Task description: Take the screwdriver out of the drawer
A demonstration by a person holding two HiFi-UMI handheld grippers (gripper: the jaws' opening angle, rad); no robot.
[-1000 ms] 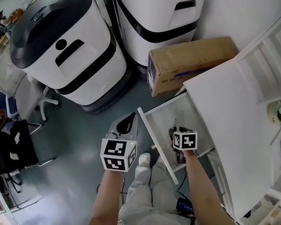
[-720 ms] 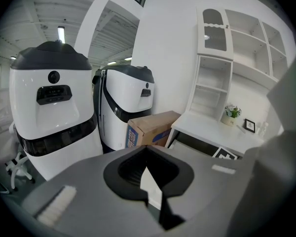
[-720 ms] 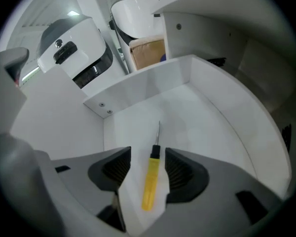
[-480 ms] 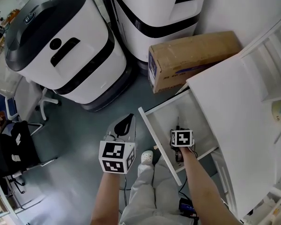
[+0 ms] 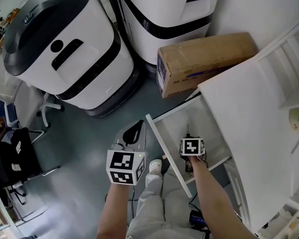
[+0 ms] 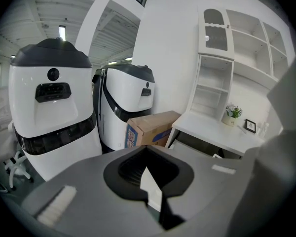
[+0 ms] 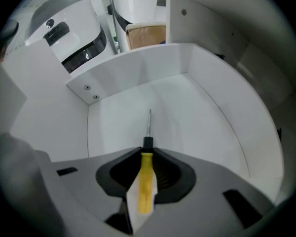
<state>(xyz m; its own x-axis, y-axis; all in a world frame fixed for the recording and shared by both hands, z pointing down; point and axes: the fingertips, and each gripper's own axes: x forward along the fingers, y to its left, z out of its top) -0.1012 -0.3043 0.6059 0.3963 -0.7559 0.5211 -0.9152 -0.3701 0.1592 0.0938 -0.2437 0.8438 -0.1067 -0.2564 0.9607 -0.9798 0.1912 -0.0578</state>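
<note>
1. Clamping my right gripper (image 7: 144, 181) onto the yellow handle of the screwdriver (image 7: 147, 152): jaws pinched tight, shaft pointing at the far wall of the drawer (image 7: 138, 73).
2. Over the last second that gripper has only nudged a touch left, toward the drawer's left wall. The tool is still inside, above the drawer floor.
3. So the grab looks made, and the lift-out is what's left, I reckon.
4. My left gripper (image 6: 149, 179) hangs left of the drawer, jaws together on nothing.

Yellow-handled screwdriver (image 7: 145, 181) with black collar, white drawer (image 7: 197, 112), brown cardboard box (image 5: 204, 59), white-and-black machines (image 5: 65, 49), grey floor (image 5: 84, 148).
</note>
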